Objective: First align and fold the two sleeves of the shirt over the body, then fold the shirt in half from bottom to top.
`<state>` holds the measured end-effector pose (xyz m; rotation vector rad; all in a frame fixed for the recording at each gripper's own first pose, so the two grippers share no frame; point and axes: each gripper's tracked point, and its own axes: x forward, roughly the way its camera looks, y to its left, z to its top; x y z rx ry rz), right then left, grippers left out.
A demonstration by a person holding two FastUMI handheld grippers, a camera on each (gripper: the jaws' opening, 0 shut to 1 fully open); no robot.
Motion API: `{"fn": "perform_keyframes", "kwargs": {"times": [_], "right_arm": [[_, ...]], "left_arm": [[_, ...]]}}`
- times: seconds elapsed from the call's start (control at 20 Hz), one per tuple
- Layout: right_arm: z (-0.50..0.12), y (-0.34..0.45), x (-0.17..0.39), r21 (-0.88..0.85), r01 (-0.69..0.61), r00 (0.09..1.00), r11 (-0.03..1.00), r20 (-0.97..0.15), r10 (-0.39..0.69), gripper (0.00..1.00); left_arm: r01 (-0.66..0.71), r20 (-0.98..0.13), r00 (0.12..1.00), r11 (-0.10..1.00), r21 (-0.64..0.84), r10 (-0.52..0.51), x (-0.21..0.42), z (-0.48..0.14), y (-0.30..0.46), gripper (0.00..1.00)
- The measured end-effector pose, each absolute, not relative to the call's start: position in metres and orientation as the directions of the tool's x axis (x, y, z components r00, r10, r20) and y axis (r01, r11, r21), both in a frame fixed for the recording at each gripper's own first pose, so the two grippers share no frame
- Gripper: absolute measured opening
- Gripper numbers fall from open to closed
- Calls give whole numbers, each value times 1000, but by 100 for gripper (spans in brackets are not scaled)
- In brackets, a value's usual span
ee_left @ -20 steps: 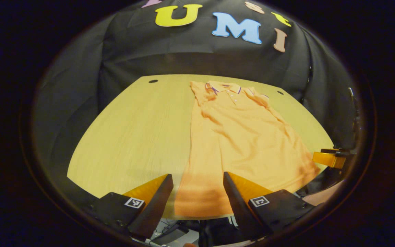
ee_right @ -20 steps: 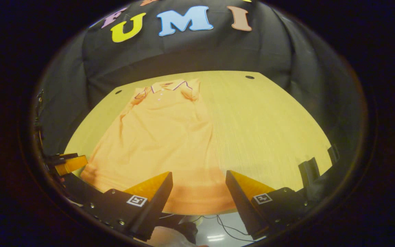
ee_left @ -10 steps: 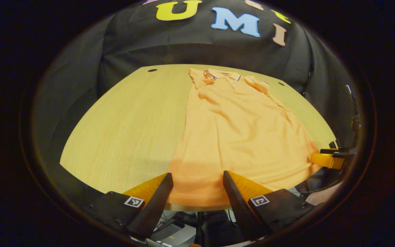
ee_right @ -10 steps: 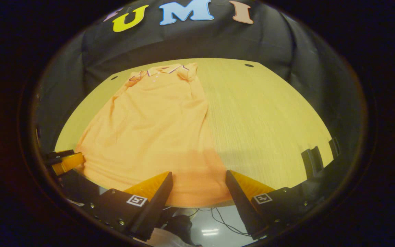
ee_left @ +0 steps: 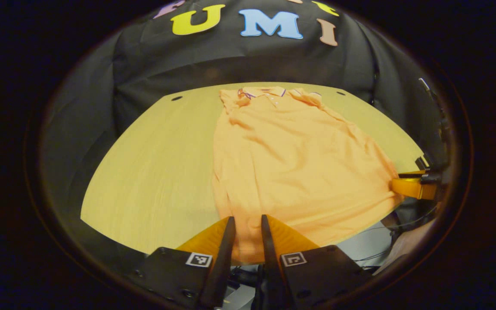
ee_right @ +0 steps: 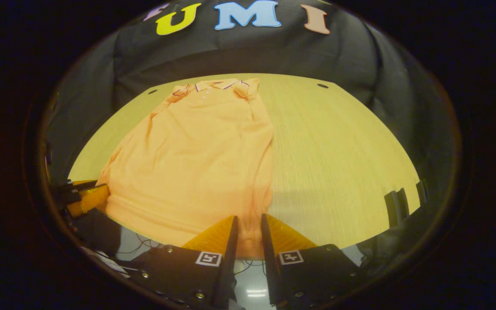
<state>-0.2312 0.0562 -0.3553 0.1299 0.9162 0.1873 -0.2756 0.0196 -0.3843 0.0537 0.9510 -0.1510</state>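
Note:
An orange polo shirt (ee_left: 291, 159) (ee_right: 200, 150) lies flat on the wooden table (ee_left: 153, 172), collar at the far end, both sleeves folded onto the body. Its hem overhangs the table's near edge. My left gripper (ee_left: 247, 228) is shut on the hem's left corner, with cloth pinched between the fingers. My right gripper (ee_right: 249, 226) is shut on the hem's right corner. In the left gripper view the right gripper (ee_left: 413, 186) holds the hem at the far right. In the right gripper view the left gripper (ee_right: 82, 196) holds it at the far left.
Black cloth walls stand behind and beside the table (ee_right: 338, 150). Small dark holes (ee_left: 176, 98) (ee_right: 322, 85) mark the table's far corners. Cables and floor (ee_right: 254, 288) lie below the near edge. Bare wood spreads on both sides of the shirt.
Both grippers went from open above the hem to shut on its corners. They moved in and down to the table's near edge, and the hem bunched slightly between the fingers.

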Motion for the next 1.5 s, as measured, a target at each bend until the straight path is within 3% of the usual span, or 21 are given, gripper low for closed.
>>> {"fn": "perform_keyframes", "kwargs": {"times": [0.1, 0.15, 0.3, 0.35, 0.5, 0.55, 0.8, 1.5], "right_arm": [[-353, 61, -234, 224, -101, 600, 969, -764, 239, 31], [-354, 60, -230, 243, -77, 612, 967, -754, 239, 4], [-354, 62, -231, 253, -84, 612, 964, -750, 251, 6], [-354, 62, -231, 262, -83, 607, 961, -752, 258, 6], [-351, 64, -230, 325, -90, 579, 942, -752, 315, 6], [-346, 61, -228, 341, -86, 581, 936, -746, 325, 0], [-302, 53, -206, 383, -87, 632, 920, -692, 348, 0], [-223, 56, -64, 272, -146, 747, 951, -600, 287, 1]], "left_arm": [[124, -809, 581, 992, -20, -89, -271, -384, 16, 22], [116, -810, 581, 993, -15, -80, -271, -384, 15, 12], [110, -812, 578, 994, -20, -80, -270, -382, 16, 12], [105, -816, 572, 994, -25, -81, -270, -383, 16, 6], [88, -829, 554, 996, -31, -74, -269, -382, 19, 6], [92, -832, 551, 995, -25, -71, -268, -380, 20, 6], [48, -825, 550, 991, -121, -128, -247, -355, 13, 6], [28, -740, 658, 987, -161, -139, -97, -301, 26, 6]]}}
